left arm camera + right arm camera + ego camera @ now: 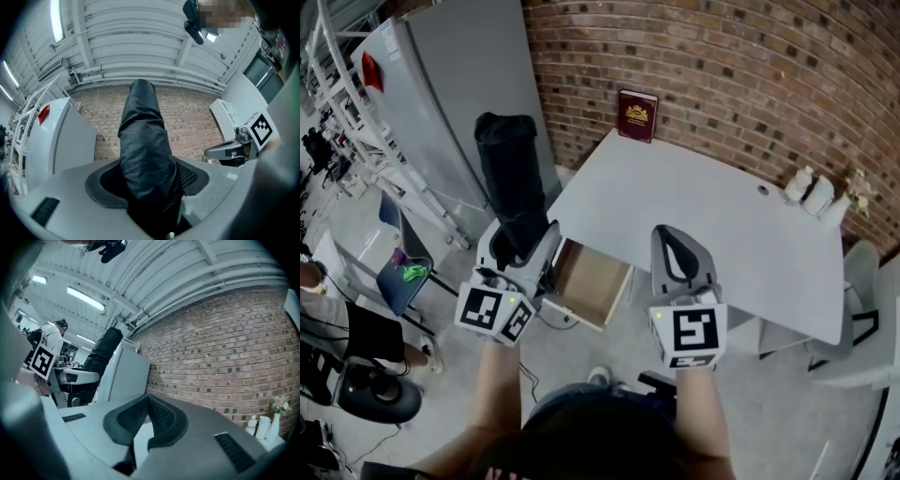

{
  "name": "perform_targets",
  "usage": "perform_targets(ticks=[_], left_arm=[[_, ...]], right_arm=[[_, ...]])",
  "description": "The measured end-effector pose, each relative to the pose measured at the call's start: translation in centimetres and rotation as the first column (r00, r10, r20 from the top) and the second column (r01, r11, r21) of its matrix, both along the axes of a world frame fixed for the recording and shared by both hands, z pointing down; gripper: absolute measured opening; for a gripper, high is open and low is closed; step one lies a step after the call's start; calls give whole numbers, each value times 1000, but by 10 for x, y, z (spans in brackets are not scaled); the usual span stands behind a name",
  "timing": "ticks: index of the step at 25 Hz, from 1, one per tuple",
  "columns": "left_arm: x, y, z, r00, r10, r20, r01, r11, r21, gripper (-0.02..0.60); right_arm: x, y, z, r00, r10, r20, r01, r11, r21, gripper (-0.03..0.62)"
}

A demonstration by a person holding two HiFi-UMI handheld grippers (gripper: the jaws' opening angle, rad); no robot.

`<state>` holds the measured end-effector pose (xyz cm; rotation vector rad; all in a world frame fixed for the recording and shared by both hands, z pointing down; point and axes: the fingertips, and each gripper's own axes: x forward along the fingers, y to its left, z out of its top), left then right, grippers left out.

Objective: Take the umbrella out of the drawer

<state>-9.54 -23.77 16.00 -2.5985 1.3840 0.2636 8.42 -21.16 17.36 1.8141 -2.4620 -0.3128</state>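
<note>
A black folded umbrella (514,178) stands nearly upright in my left gripper (520,248), which is shut on its lower end, up in the air left of the open drawer (591,281). In the left gripper view the umbrella (143,150) fills the space between the jaws of the left gripper (145,185) and rises in front of the brick wall. The drawer's wooden inside shows nothing in it. My right gripper (680,246) is shut on nothing over the table's front edge, to the right of the drawer; in its own view the right gripper (147,401) has its pads meeting. The umbrella (101,352) shows at the left there.
The white table (703,206) stands against a brick wall, with a red book (637,115) leaning at the back and white bottles (811,192) at the right. A tall grey cabinet (450,103) is on the left. A blue chair (403,272) and a person (347,328) are further left.
</note>
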Motion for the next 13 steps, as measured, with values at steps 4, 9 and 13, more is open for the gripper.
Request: perform_targets(ticks=[4, 9, 13], left_arm=[[-6, -3, -1, 998, -55, 36, 54, 998, 23, 266], [-21, -12, 1, 989, -144, 46, 144, 990, 9, 265], [-33, -20, 4, 976, -210, 54, 212, 977, -22, 265]], right_arm=[[12, -1, -4, 999, 40, -1, -40, 999, 21, -8], [27, 0, -3, 996, 83, 12, -83, 996, 30, -8], [33, 0, -3, 995, 95, 15, -95, 995, 29, -8]])
